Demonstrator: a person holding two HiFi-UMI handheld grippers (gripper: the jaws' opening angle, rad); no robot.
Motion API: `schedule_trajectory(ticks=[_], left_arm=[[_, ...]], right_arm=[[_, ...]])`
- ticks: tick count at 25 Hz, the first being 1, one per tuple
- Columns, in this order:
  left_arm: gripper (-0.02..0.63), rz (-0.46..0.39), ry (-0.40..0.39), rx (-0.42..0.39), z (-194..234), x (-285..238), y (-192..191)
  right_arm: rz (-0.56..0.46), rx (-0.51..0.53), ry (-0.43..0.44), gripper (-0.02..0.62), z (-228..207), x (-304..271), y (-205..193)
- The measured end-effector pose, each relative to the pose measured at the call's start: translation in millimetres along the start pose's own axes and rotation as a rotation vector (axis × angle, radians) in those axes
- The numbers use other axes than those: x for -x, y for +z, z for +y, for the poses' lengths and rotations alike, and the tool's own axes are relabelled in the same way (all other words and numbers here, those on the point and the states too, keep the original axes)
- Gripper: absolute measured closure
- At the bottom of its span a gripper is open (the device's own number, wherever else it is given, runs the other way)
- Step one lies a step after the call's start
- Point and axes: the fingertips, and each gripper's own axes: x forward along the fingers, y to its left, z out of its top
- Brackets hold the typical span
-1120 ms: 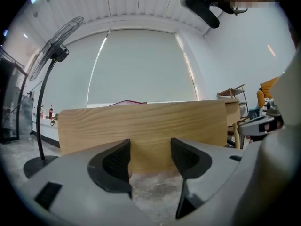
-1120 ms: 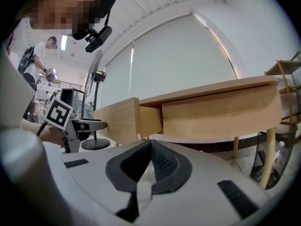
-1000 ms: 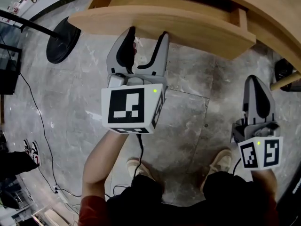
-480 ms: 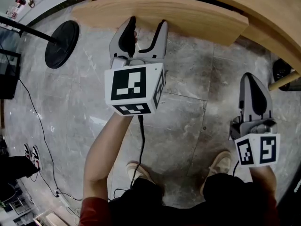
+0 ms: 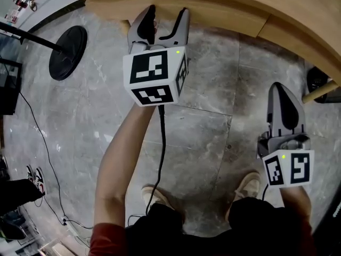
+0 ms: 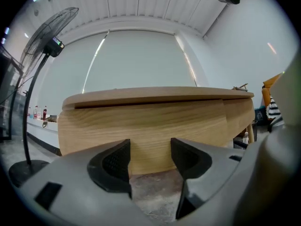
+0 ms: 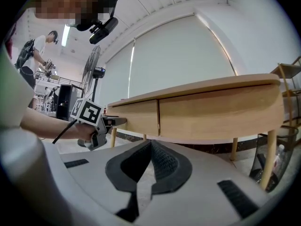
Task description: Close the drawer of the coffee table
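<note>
- Left gripper (image 5: 166,15) is at top centre of the head view, jaws apart with nothing clamped. Between them the left gripper view (image 6: 150,159) shows only wood face and a strip of floor.
- Its tips sit right up against the drawer (image 5: 213,9) front and look to be touching it, near the left end of the front.
- Right gripper (image 5: 285,92) is at lower right of the head view, well clear of the table. Its jaws are pressed together and empty, as the right gripper view (image 7: 151,147) shows.
- The drawer is in the coffee table (image 5: 298,15) along the top edge of the head view, with its front about flush with the fixed panel to its right.
- The right gripper view shows only a thin vertical seam between drawer front (image 7: 134,117) and panel.
- In the left gripper view the drawer front (image 6: 141,124) fills the middle, with a dark slit between it and the tabletop above.
- A pedestal fan base (image 5: 66,52) stands on the floor at upper left of the head view.
- A black cable (image 5: 161,143) hangs from the left gripper's marker cube (image 5: 154,76).
- The floor is grey stone tile (image 5: 202,132), and the person's two shoes (image 5: 154,193) are at bottom centre.
- A table leg (image 5: 322,92) is at the right edge.
</note>
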Motion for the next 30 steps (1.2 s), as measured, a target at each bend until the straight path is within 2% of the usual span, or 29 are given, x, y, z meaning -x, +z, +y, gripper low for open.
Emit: schedule_trajectory(ticks=[11,15,19,26,30], left_arm=[[0.348,-0.013,-0.013,-0.008,2,-10,1],[0.348,-0.027,-0.004,0.016,6,-8,2],[0.348,-0.059,0.000,0.036,9,9,2],[0.348,-0.026,-0.031,-0.029,0,50,-10],[0.348,0.008,-0.036,-0.020,-6,82,-24]], right_arm=[[0.014,0.007,0.003,0.598,1,1,-4],[0.017,0.010,0.005,0.598,3,2,-4],[0.014,0.018,0.009,0.598,4,3,-3],[0.016,0.031,0.029,0.598,17,1,-6],[0.015,0.034,0.038,0.598,22,1,-6]])
